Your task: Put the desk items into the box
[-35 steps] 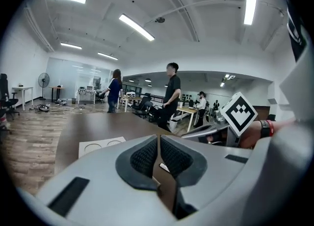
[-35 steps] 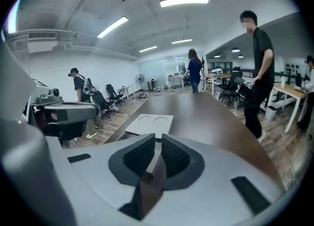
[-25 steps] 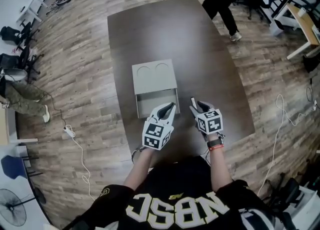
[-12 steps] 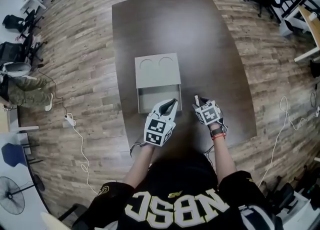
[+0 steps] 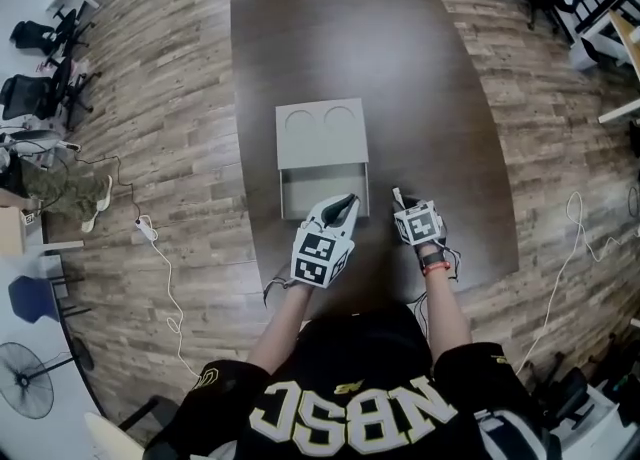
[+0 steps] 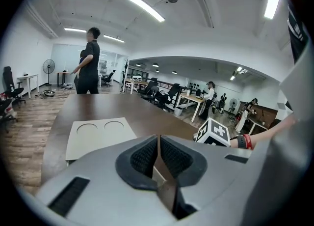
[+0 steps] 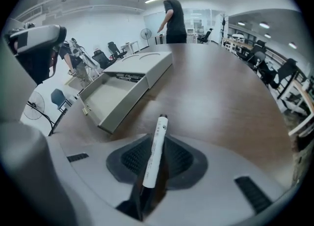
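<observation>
A grey box (image 5: 321, 135) with two round recesses in its lid stands on the dark table (image 5: 430, 98), its drawer (image 5: 318, 191) pulled out toward me. My right gripper (image 5: 398, 198) is low over the table, just right of the drawer. Its jaws have just been closing and now pinch a white marker pen (image 7: 153, 152), which sticks out past the pads (image 7: 177, 158). My left gripper (image 5: 349, 201) hovers at the drawer's front right corner, shut with nothing in it. In the left gripper view its pads (image 6: 142, 155) meet, and the box lid (image 6: 97, 134) lies ahead.
Some small dark items lie at the back of the drawer (image 7: 112, 96). A person (image 7: 172, 14) stands at the table's far end. Office chairs (image 5: 40, 88) and a cable (image 5: 155, 248) are on the wooden floor to the left.
Both grippers have sunk toward the table, the right one more. The right jaws stood wider before and now look closed. The person at the far end has walked to the left.
</observation>
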Motion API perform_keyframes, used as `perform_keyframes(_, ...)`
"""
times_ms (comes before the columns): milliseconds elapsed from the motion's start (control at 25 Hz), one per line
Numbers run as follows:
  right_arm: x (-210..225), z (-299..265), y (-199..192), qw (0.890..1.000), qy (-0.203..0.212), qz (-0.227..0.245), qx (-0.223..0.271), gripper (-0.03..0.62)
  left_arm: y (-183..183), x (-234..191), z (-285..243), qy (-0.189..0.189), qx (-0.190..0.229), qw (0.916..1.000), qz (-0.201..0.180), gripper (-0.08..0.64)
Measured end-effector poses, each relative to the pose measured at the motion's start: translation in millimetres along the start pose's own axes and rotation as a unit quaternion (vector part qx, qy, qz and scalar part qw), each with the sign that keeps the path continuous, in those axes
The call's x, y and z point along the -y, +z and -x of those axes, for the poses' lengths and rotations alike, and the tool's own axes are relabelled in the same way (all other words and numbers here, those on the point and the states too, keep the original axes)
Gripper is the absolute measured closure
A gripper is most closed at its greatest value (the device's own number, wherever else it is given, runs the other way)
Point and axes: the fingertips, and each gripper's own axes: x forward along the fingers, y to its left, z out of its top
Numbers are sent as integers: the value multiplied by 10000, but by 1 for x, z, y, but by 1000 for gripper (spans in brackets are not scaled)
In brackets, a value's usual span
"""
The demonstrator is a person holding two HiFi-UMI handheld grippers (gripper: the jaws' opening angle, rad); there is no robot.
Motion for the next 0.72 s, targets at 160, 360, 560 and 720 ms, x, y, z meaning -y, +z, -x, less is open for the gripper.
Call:
perform_keyframes(160, -2, -1, 2, 10000, 14, -55, 82, 512, -7, -4, 6, -16, -93, 9999, 64, 530)
perform_keyframes(360, -3, 8, 0, 9999, -54, -65, 106, 516, -3, -4, 16, -38, 13, 10000, 69, 530)
perform_keyframes(560, -20, 27, 12, 9991, 133, -227, 340, 517, 2, -8, 31, -21, 153, 9999, 61, 531)
perform_keyframes(720, -34, 51, 29, 9982, 216, -123, 545, 517, 4, -12, 44, 10, 256, 9996, 86, 530)
